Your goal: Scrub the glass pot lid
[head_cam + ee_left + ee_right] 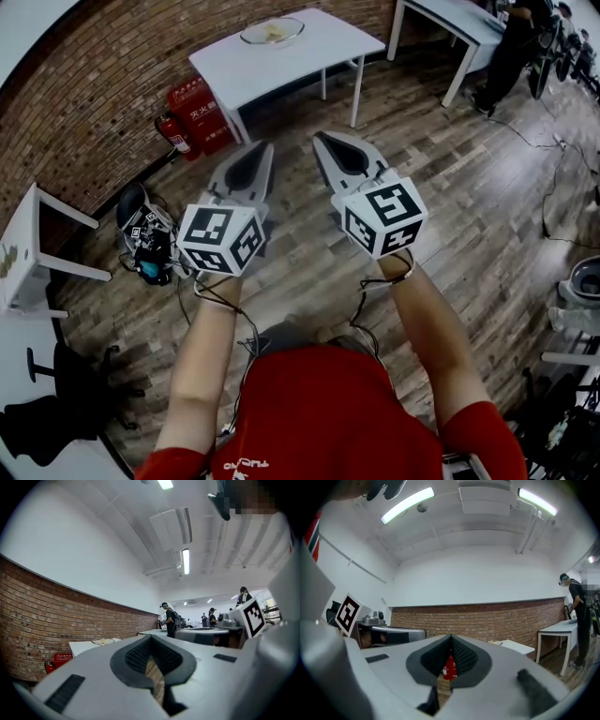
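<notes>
The glass pot lid [272,31] lies on a white table [319,52] by the brick wall, far ahead of me, with something pale in or under it. Both grippers are held up over the wooden floor, well short of that table. My left gripper [262,148] is shut with nothing between its jaws, and so is my right gripper [322,140]. In the left gripper view the shut left gripper [151,639] points toward the table, where the lid [105,641] shows small. The right gripper view shows the shut right gripper [450,637] aimed at the brick wall.
Red fire extinguishers [192,114] stand against the wall left of the table. A device with cables [146,240] sits on the floor at left. More white tables [28,253] stand at left and back right, where a person [514,49] stands. Cables [548,178] trail across the floor.
</notes>
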The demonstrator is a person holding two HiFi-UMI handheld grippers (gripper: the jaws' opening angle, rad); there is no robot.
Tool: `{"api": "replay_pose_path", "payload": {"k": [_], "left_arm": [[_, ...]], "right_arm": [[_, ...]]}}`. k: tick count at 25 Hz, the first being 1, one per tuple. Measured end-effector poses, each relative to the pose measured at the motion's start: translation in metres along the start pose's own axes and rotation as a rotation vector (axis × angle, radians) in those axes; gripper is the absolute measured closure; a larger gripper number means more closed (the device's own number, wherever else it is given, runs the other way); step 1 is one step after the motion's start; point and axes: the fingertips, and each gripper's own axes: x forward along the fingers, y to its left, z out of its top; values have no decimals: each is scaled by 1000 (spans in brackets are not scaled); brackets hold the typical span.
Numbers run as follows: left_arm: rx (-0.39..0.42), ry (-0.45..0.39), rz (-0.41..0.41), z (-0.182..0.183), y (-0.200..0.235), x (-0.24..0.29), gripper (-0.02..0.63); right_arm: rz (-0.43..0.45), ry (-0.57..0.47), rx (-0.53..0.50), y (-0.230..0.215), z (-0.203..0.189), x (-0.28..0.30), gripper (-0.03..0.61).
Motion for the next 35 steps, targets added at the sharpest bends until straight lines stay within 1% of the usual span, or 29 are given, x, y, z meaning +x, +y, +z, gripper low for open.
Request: {"api": "replay_pose_path", "payload": {"k": [6, 13, 19, 27, 31, 35], "left_arm": [[-12, -7, 2, -4, 13, 19, 597], [-15, -20, -27, -14, 45, 69, 597], [-28, -38, -34, -11, 110, 134, 597], [-11, -66, -54, 6, 210, 213, 597], [-12, -58, -63, 4, 246, 247, 597], [-24, -51, -69, -2, 266, 278, 597]], "right_arm": [[-9, 13, -8, -21, -8, 8, 549], [-21, 27, -11, -60, -20, 51, 549], [-33, 29, -16, -108, -20, 122, 549], [-48, 34, -37, -159, -14, 238, 549], [-53, 35, -39, -182, -14, 280, 549], [-57, 47, -35, -207, -22, 308, 548]]}}
